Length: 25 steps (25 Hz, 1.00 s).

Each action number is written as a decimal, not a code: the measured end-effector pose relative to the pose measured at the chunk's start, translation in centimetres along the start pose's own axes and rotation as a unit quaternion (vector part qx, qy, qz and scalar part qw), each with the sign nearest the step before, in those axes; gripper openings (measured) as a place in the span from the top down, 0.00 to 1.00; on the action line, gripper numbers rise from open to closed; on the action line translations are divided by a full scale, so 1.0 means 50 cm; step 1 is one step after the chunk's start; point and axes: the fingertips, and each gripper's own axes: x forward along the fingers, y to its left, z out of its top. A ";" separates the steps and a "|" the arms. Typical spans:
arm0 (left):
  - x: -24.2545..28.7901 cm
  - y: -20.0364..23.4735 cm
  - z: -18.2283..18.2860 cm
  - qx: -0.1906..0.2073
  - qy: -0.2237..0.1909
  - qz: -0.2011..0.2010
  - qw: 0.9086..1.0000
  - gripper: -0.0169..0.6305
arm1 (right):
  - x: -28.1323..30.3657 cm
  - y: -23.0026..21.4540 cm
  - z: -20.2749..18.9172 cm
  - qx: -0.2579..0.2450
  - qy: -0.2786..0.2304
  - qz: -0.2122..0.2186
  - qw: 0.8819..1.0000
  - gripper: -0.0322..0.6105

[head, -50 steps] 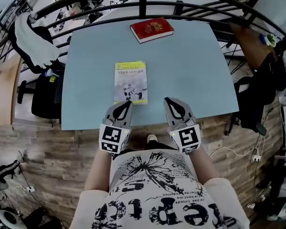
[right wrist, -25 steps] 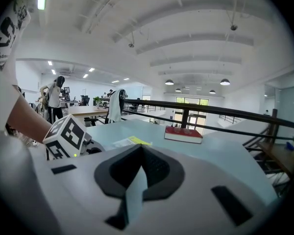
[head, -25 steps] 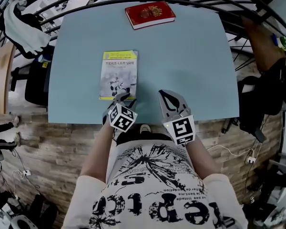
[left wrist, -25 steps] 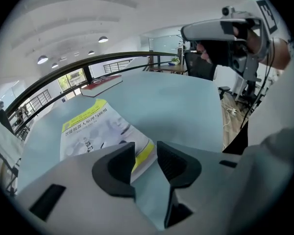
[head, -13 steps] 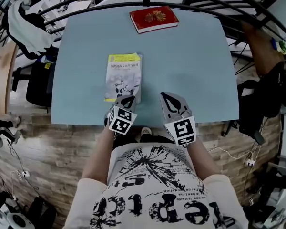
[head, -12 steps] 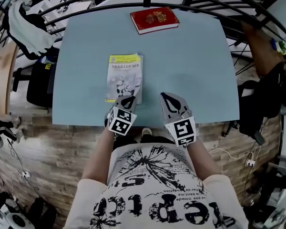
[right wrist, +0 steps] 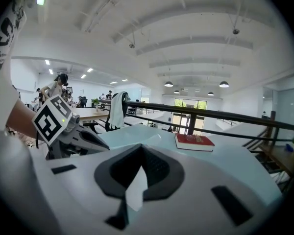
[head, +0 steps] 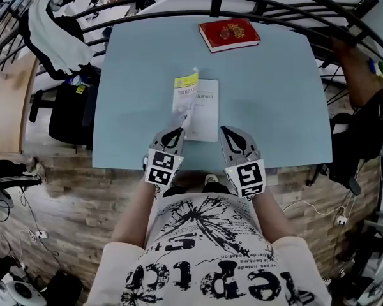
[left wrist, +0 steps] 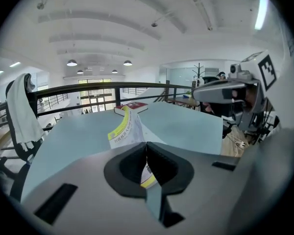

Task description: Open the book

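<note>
A thin book [head: 204,110] lies near the front of the light blue table [head: 140,75]. Its yellow-and-white cover [head: 186,93] stands lifted off the white first page, leaning left. My left gripper [head: 178,130] is shut on the cover's near edge. In the left gripper view the cover [left wrist: 123,131] rises curved from the closed jaws [left wrist: 146,145]. My right gripper [head: 226,130] is shut and holds nothing, hovering just right of the book's near right corner. In the right gripper view the jaws [right wrist: 140,148] meet over the table.
A red book [head: 229,34] lies at the table's far edge, also visible as the red book [right wrist: 194,141]. A black railing [head: 179,5] runs behind the table. A chair with a white garment [head: 57,37] stands at the left. The table's front edge is just under both grippers.
The left gripper closed on the cover's near corner and rose, so the cover came up off the page and swung left. The right gripper shifted a little beside the book.
</note>
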 end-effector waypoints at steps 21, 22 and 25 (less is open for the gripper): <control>-0.129 0.301 -0.209 -0.058 0.044 0.046 0.996 0.94 | 0.100 0.221 0.033 0.026 0.007 -0.038 0.999 0.94; -0.123 0.305 -0.222 -0.061 0.049 0.044 0.996 0.94 | 0.099 0.226 0.031 0.028 0.008 -0.041 0.999 0.94; -0.104 0.318 -0.261 -0.089 0.064 0.033 0.993 0.94 | 0.095 0.237 0.027 0.033 0.008 -0.054 0.998 0.94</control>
